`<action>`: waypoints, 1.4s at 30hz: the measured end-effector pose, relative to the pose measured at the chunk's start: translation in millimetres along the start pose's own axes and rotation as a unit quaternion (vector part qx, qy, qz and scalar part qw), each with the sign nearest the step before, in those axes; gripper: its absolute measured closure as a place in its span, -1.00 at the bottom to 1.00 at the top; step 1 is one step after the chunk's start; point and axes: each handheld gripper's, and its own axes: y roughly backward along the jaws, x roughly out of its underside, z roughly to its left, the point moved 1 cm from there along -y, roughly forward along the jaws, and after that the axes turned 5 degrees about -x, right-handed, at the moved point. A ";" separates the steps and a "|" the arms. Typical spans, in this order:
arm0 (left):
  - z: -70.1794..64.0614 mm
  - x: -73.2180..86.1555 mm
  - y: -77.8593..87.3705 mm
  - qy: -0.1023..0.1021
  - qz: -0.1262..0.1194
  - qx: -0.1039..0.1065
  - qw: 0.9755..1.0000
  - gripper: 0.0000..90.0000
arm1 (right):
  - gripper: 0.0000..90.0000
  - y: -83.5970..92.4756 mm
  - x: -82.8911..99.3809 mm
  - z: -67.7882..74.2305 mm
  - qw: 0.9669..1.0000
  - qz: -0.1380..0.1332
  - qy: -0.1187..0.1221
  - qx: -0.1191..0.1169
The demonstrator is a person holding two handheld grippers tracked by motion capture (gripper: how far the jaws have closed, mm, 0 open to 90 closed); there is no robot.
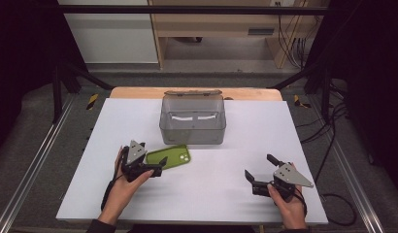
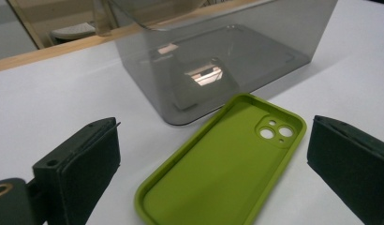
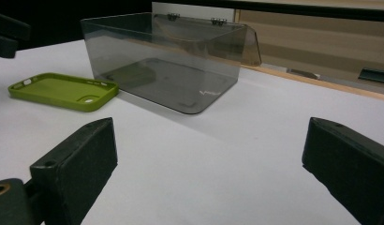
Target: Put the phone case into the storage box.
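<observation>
A lime-green phone case [image 1: 170, 156] lies inside-up on the white table [image 1: 265, 126], just in front of a clear grey box [image 1: 192, 121] whose lid stands open at the back. My left gripper [image 1: 152, 154] is open at the case's left end. In the left gripper view the case [image 2: 227, 168] lies on the table between the two spread jaws of that gripper [image 2: 216, 136], untouched, with the box [image 2: 227, 51] right behind it. My right gripper [image 1: 259, 166] is open over bare table at the front right. Its own view [image 3: 211, 131] shows nothing between the jaws, with the case [image 3: 63, 90] and box [image 3: 166, 70] farther off.
The table's wooden back edge [image 1: 139, 92] runs behind the box. Black frame posts [image 1: 56, 82] and cables [image 1: 328, 131] flank the table on the floor. A part of the left gripper [image 3: 7, 33] shows at the top left of the right gripper view.
</observation>
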 end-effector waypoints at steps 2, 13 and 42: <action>-1.8 -0.6 -4.6 -0.004 0.005 0.001 1.000 -0.93 | -0.92 0.2 -0.1 0.6 1.000 0.001 -0.002 0.000; -1.6 2.0 -0.7 0.011 0.022 -0.017 1.000 -0.62 | -0.93 1.3 0.3 0.0 1.000 0.004 -0.003 0.004; 5.1 17.9 1.2 0.001 0.095 0.021 0.995 0.95 | -0.92 1.5 -0.2 -1.2 1.000 0.008 -0.003 0.007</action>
